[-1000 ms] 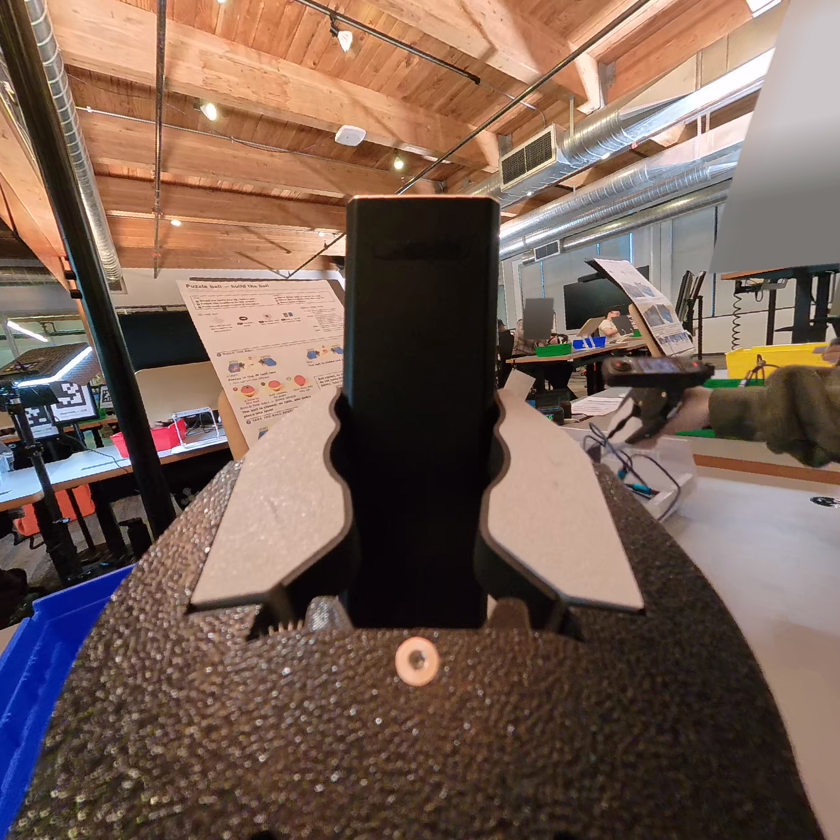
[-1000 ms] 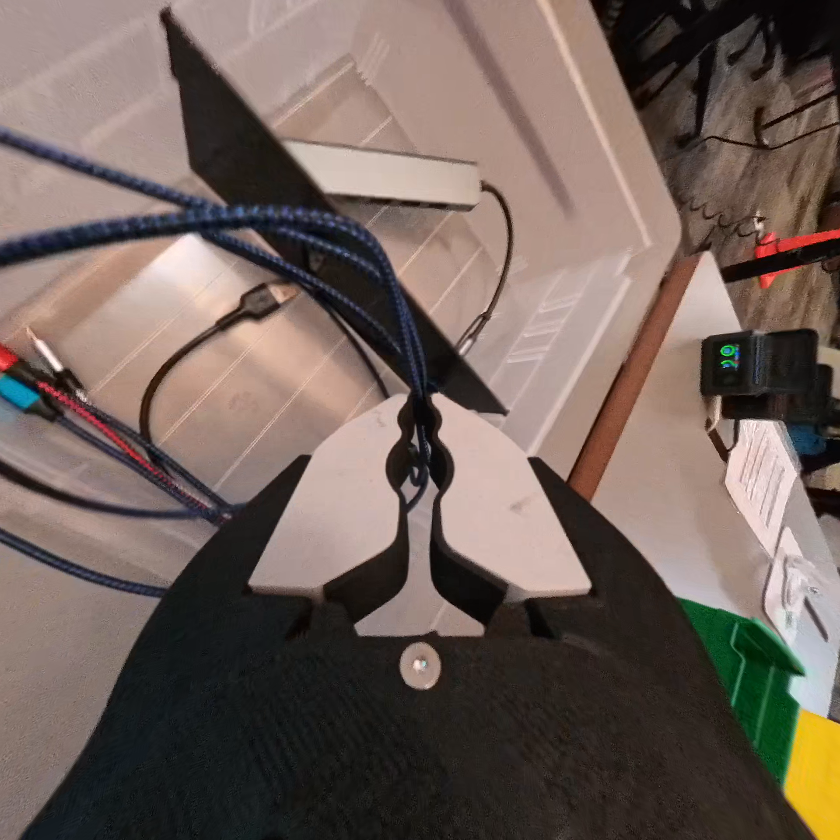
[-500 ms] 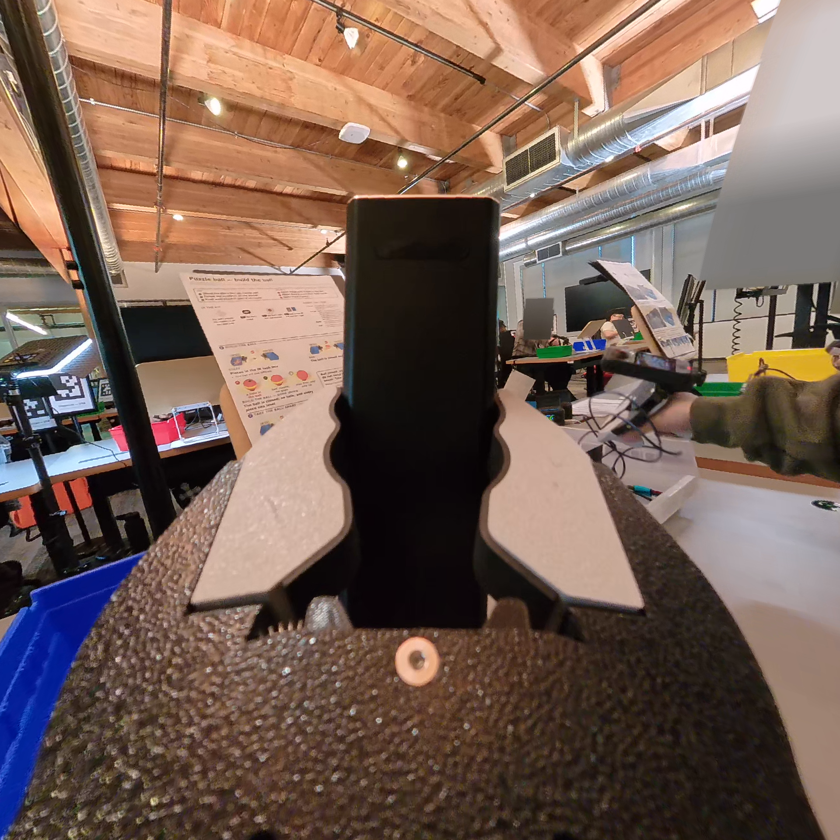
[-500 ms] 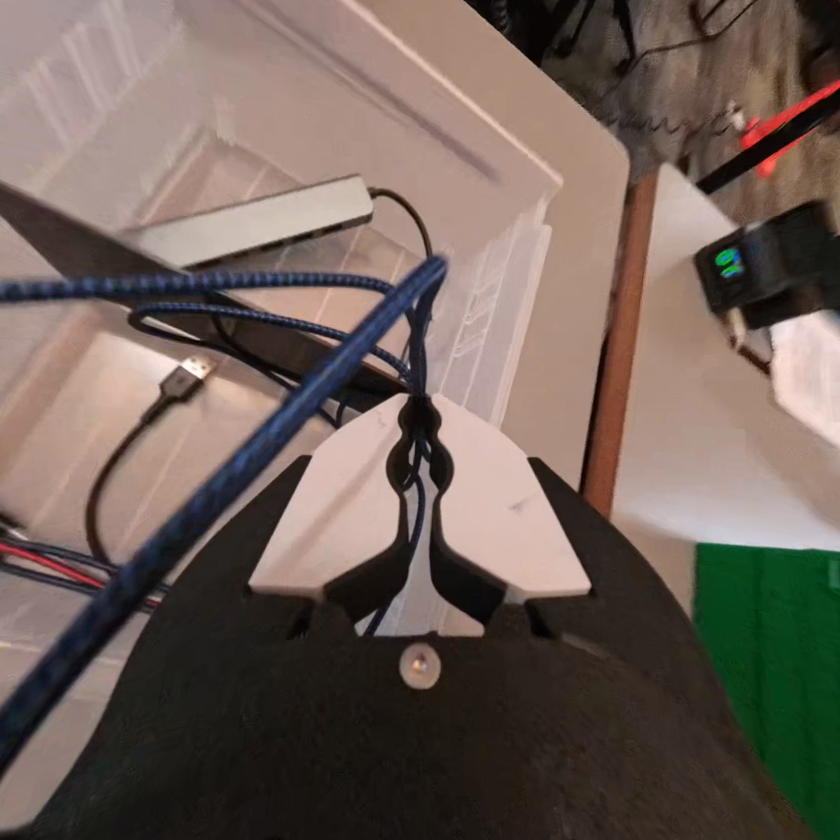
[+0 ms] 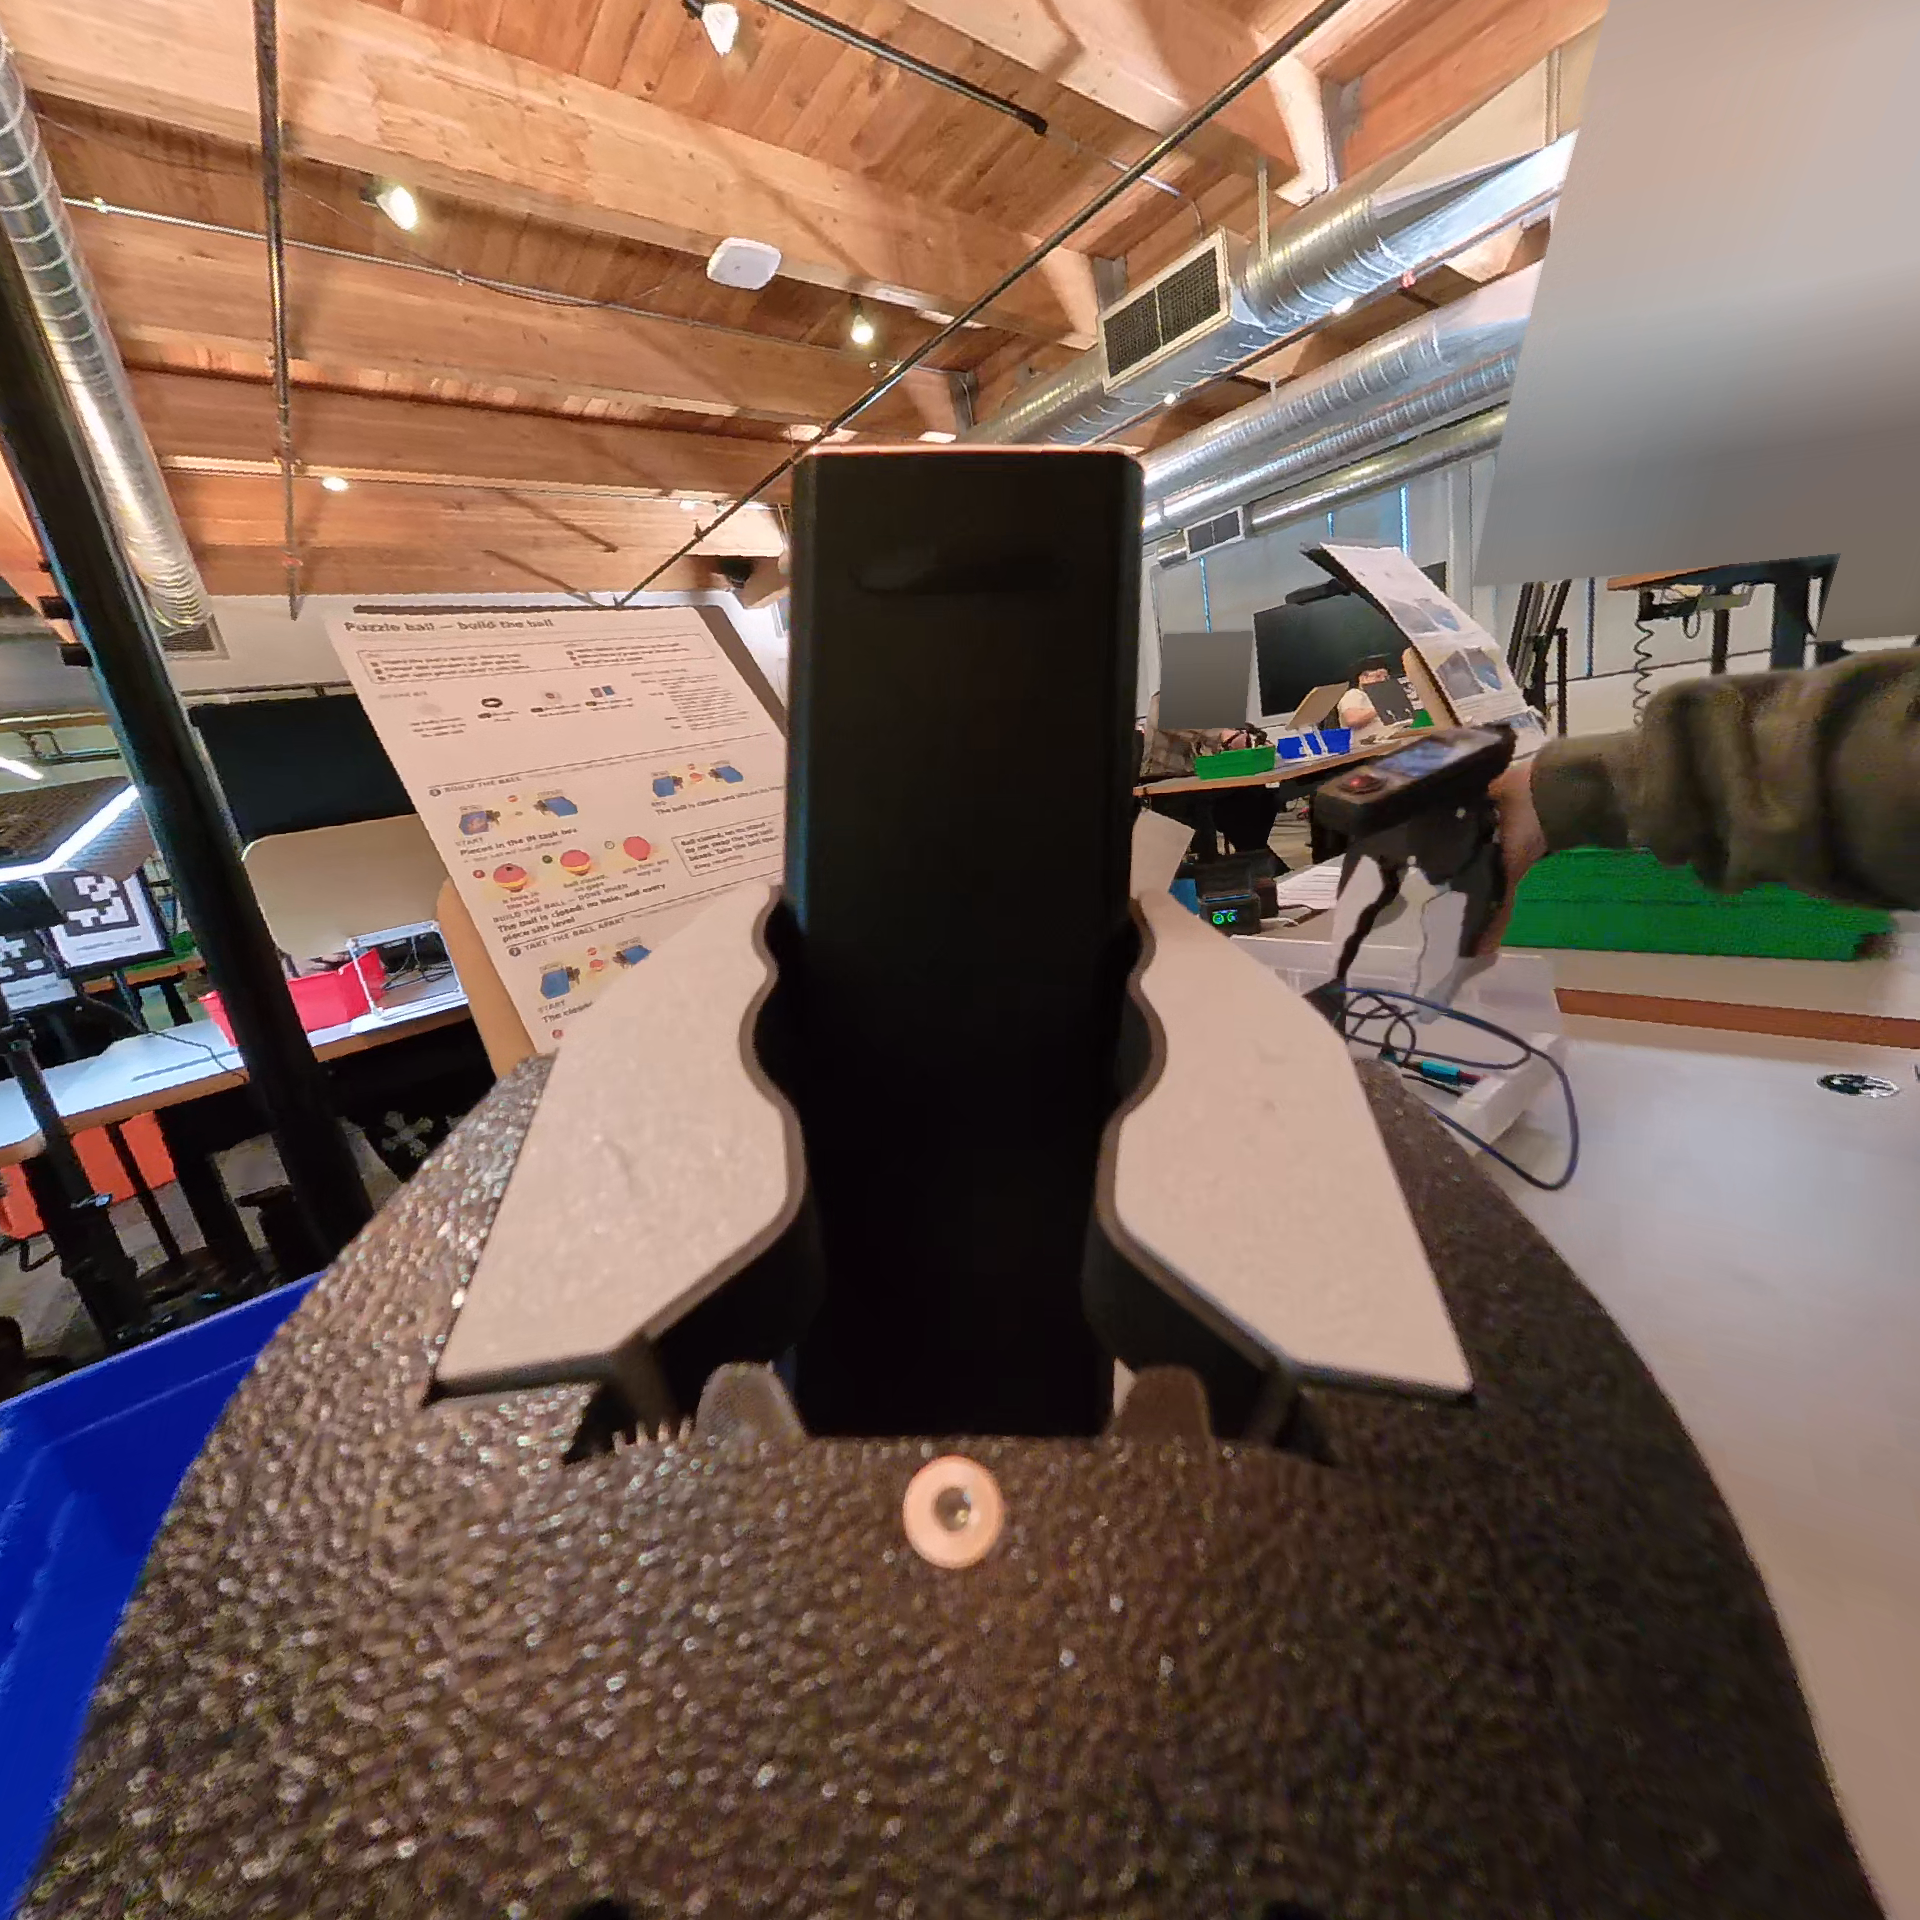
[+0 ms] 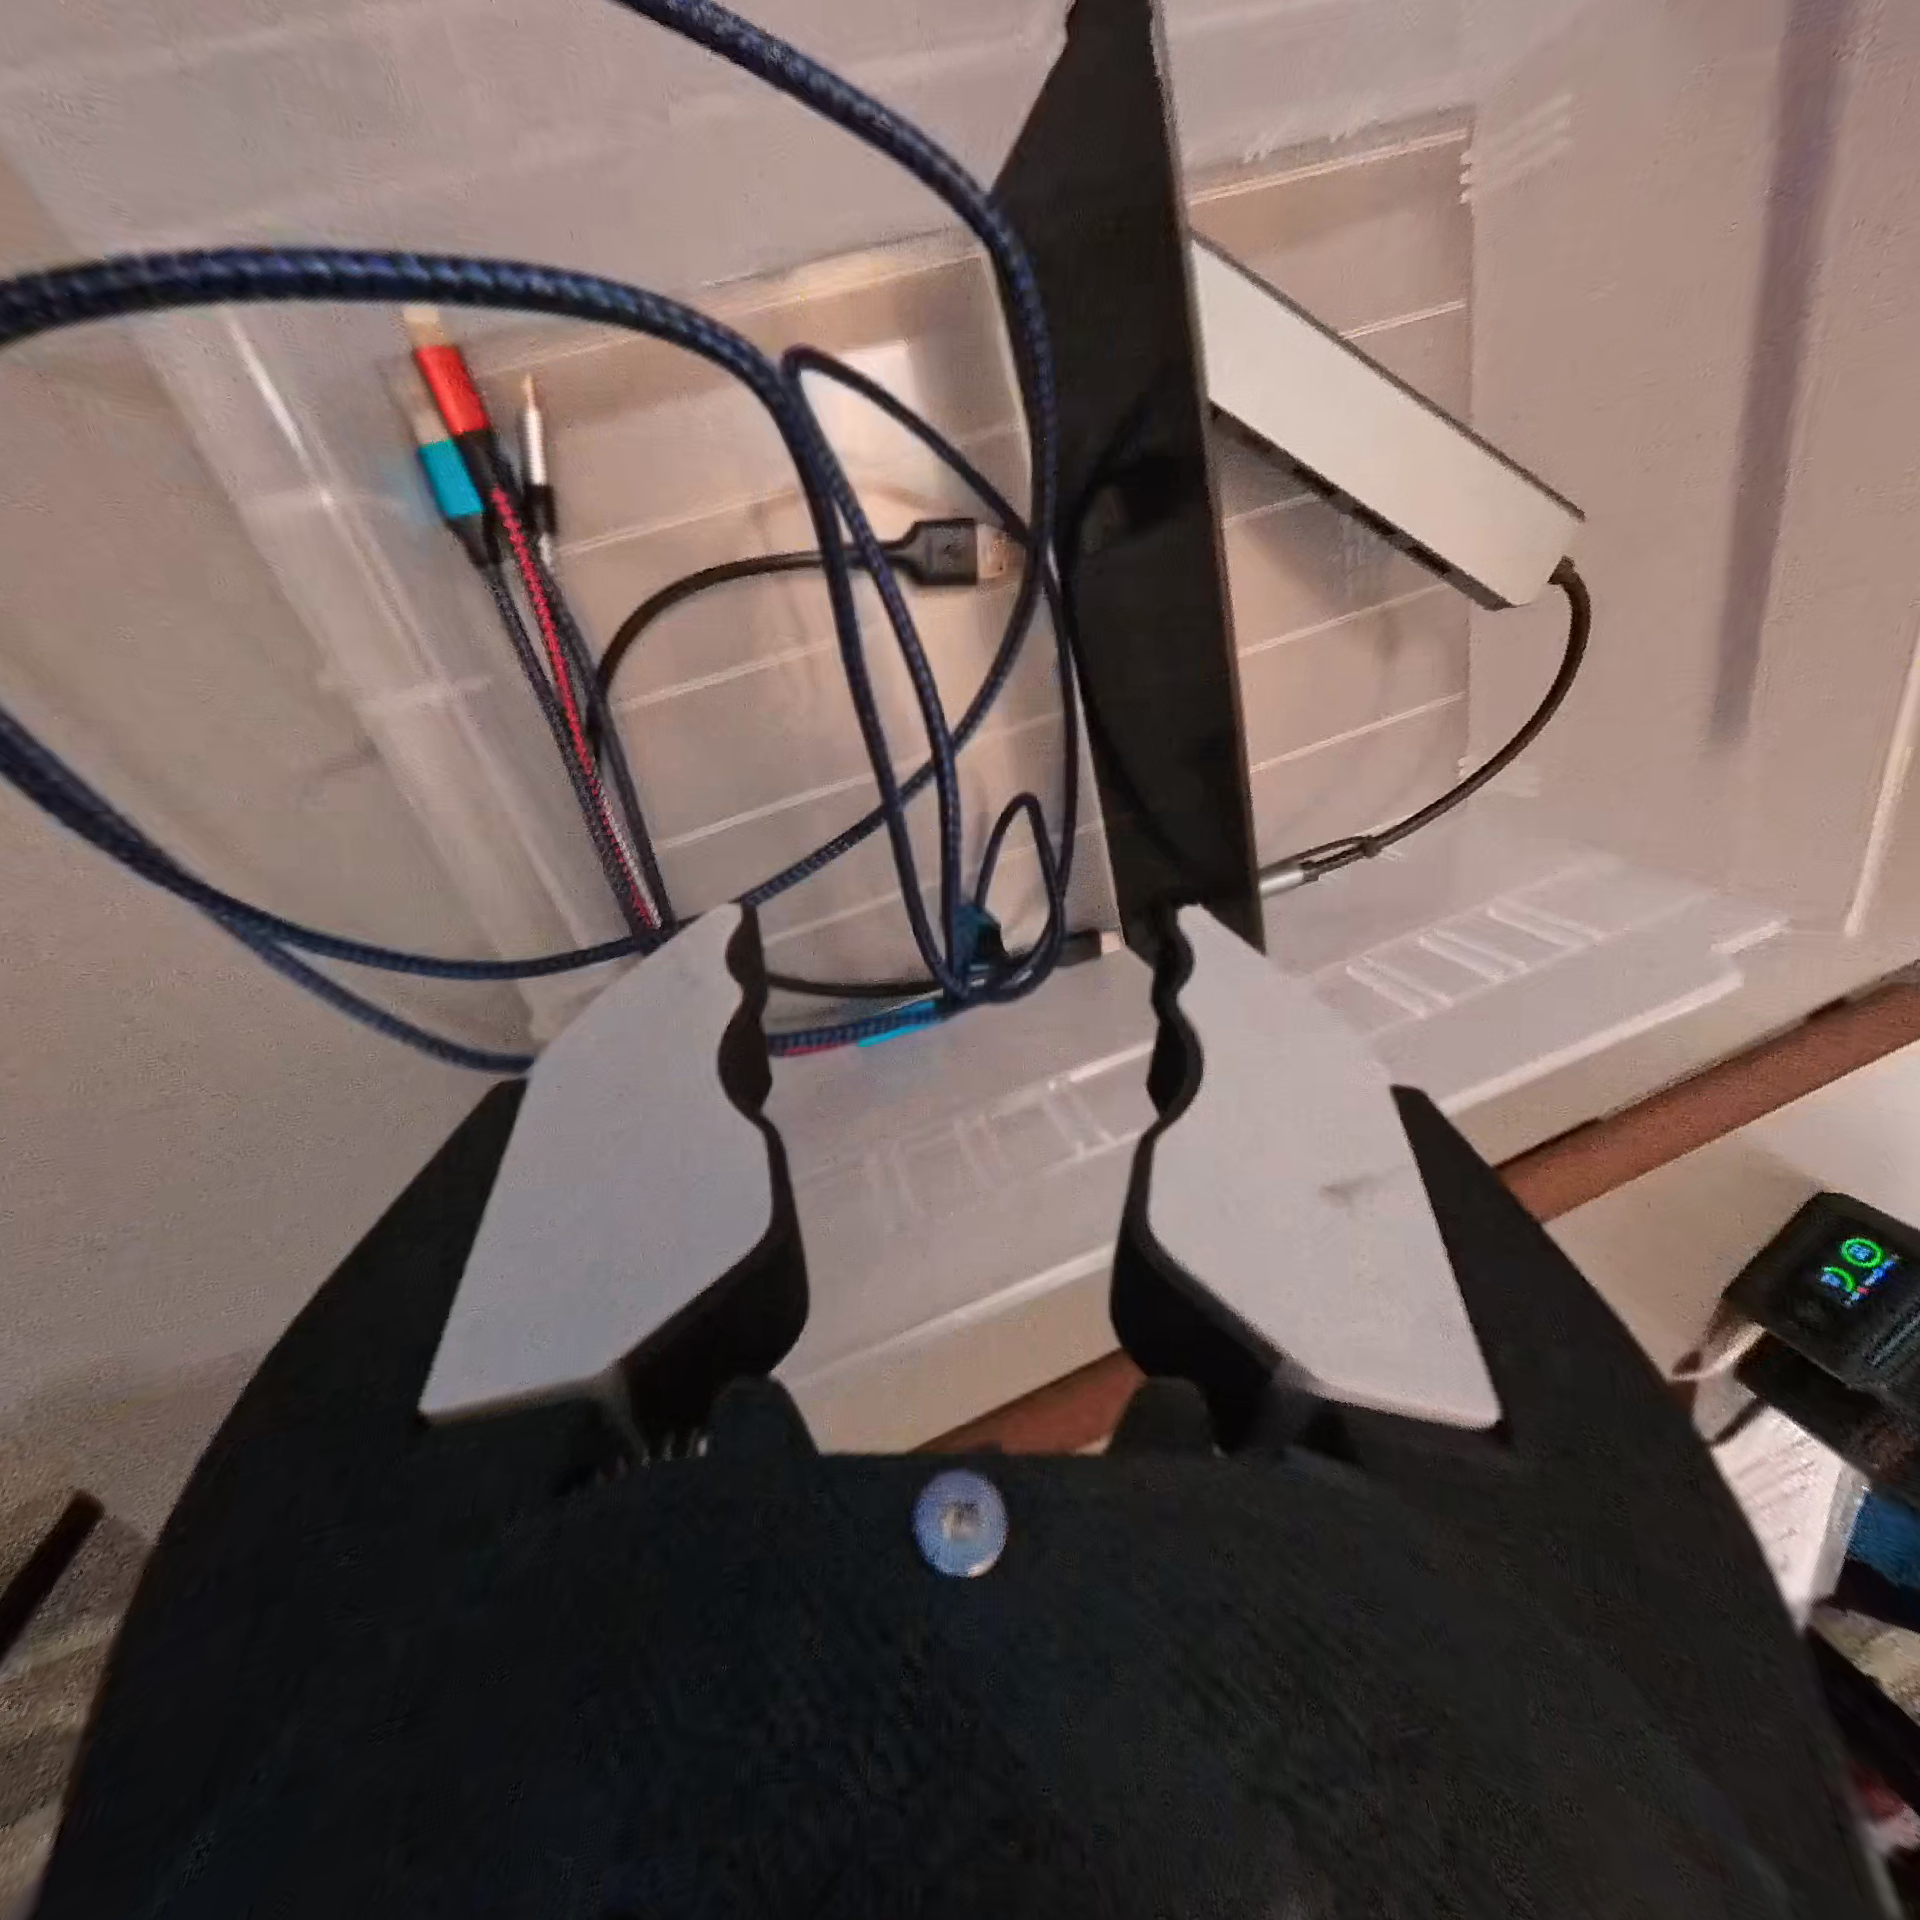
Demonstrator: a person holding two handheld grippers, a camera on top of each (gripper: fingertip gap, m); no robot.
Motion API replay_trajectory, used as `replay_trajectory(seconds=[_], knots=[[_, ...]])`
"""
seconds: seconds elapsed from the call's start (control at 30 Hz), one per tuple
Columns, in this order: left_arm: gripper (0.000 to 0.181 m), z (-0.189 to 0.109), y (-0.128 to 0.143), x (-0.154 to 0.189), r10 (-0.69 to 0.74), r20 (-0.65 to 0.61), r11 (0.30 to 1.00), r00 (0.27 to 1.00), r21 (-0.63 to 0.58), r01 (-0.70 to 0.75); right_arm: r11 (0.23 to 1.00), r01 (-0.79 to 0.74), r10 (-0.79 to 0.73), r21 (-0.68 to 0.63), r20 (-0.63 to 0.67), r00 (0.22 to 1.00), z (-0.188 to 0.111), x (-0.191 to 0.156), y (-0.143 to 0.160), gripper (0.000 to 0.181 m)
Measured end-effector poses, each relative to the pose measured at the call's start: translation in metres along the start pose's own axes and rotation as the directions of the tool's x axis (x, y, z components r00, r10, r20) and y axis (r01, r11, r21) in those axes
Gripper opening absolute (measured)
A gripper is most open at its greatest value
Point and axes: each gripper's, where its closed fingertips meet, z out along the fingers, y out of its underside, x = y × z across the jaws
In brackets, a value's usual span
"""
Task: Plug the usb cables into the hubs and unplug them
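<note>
My right gripper (image 6: 961, 997) stands wide with nothing between its jaws, hanging above the clear plastic bin (image 6: 1538, 977) on the desk (image 6: 135, 1164). I take the bin as my landmark.

Nearest, just past my fingertips at the bin's near wall, lies a bunch of blue braided USB cables (image 6: 935, 790), looped over one another, with a teal-collared plug (image 6: 971, 930) in the knot. It sits almost dead ahead of the gap, a touch left of centre. The strands run mostly away from me, so my jaws would close across them.

Further into the bin a black USB-A plug (image 6: 940, 551) lies on the floor, its long axis left to right, metal tip pointing right. Left of it, red and teal plugs (image 6: 452, 436) lie side by side, pointing away. At the bin's far right a silver hub (image 6: 1382, 468) lies slanted, its long axis running from upper left to lower right, its black lead curling back toward the near wall. A dark flat panel (image 6: 1132, 520) stands between cables and hub.

My left gripper (image 5: 961, 935) is clamped on a tall black hub (image 5: 961, 831), held upright, well to the left of the bin. So I judge the right one nearer the plugs, and the black plug the easiest to take, though my jaws would need turning to grip it by its sides.
</note>
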Motion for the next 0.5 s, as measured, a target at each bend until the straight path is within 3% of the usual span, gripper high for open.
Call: replay_trajectory(seconds=[0.07,0.17,0.23,0.33,0.5], knots=[[0.059,0.001,0.003,0.000,-0.007,-0.003,1.000,1.000,-0.004,0.007,1.000,-0.002,0.003,-0.022,0.042,0.999,-0.011,-0.010,0.007,0.087],[0.061,0.003,0.006,0.000,-0.012,-0.004,1.000,1.000,-0.012,0.012,0.996,0.010,-0.006,-0.085,0.046,0.999,-0.022,-0.019,0.022,0.089],[0.060,0.003,0.007,0.001,-0.014,-0.006,1.000,1.000,-0.015,0.014,0.997,-0.009,0.008,-0.080,-0.017,1.000,-0.036,-0.022,0.022,0.092],[0.059,0.002,0.006,0.000,-0.007,-0.004,1.000,1.000,-0.018,0.007,0.975,0.099,-0.083,0.198,-0.084,0.993,-0.059,-0.060,-0.032,0.087],[0.061,0.001,0.006,0.000,-0.021,-0.006,1.000,1.000,-0.013,0.020,0.881,0.436,-0.377,0.186,-0.281,0.882,-0.041,-0.126,-0.084,0.095]])
